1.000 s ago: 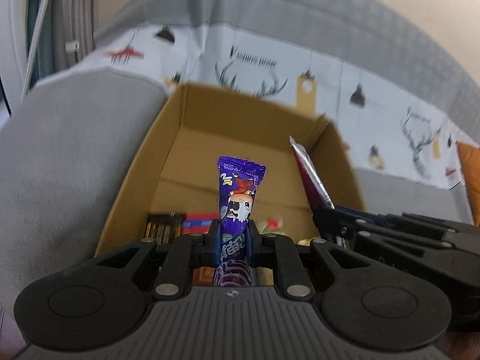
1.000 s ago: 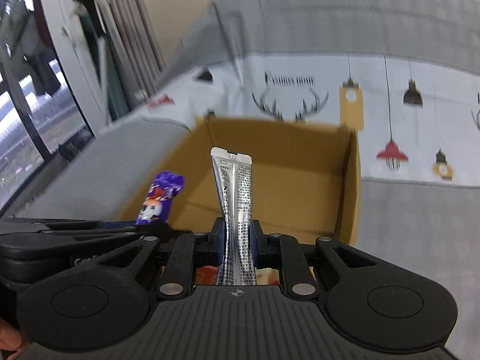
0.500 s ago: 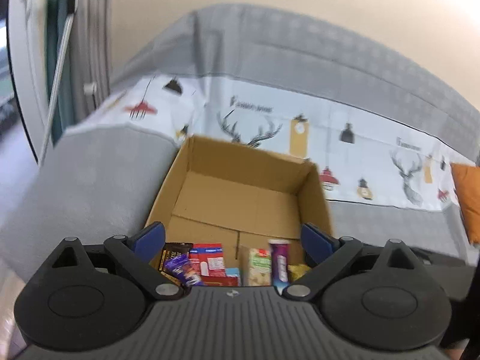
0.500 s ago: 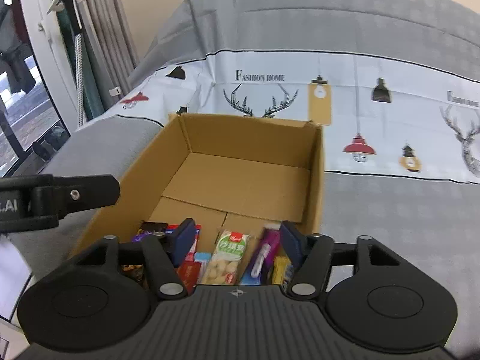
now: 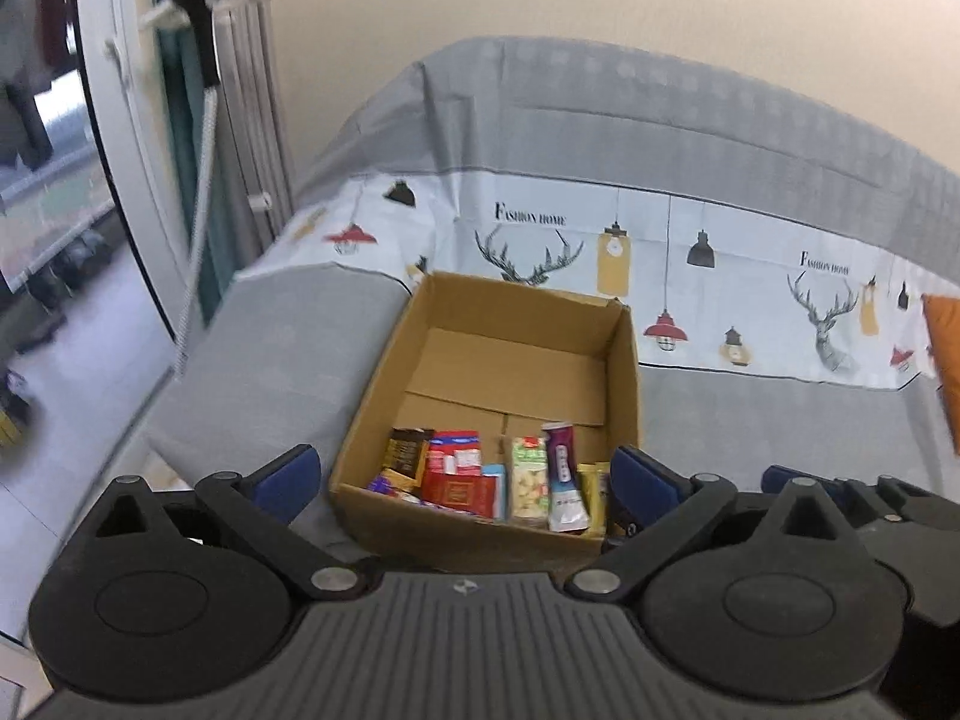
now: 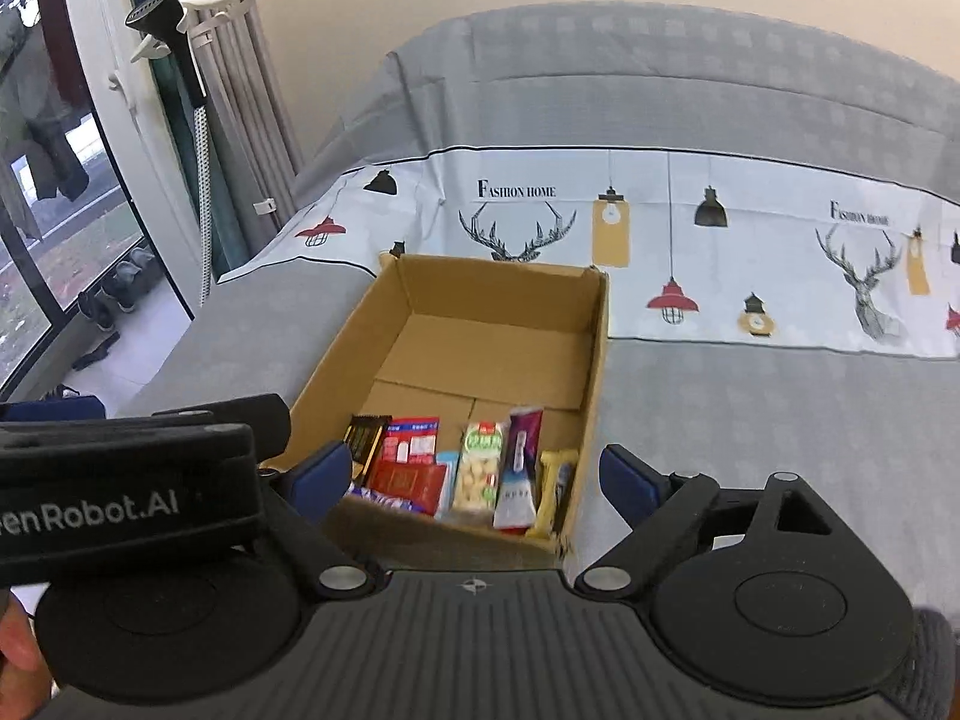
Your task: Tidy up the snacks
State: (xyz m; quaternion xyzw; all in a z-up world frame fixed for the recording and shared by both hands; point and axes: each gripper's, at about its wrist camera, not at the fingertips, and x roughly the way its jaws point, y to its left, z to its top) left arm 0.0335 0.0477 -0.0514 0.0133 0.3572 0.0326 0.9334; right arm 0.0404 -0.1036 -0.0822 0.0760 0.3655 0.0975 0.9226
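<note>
Now my left gripper (image 5: 462,477) and right gripper (image 6: 474,474) hang spread and empty above the cardboard box (image 5: 624,360), snack packets (image 5: 492,474) lined along its near wall; organizing looks nearly finished.

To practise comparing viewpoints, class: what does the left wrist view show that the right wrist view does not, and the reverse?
Only the left wrist view shows the orange cushion at the right edge, and the left gripper head-on, jaws wide open. Only the right wrist view shows shoes by the window, the "Robot.AI" lettering on the left gripper's side, and the right gripper, open and empty. Both show the box on the grey cover, snacks lined along its near wall.
</note>
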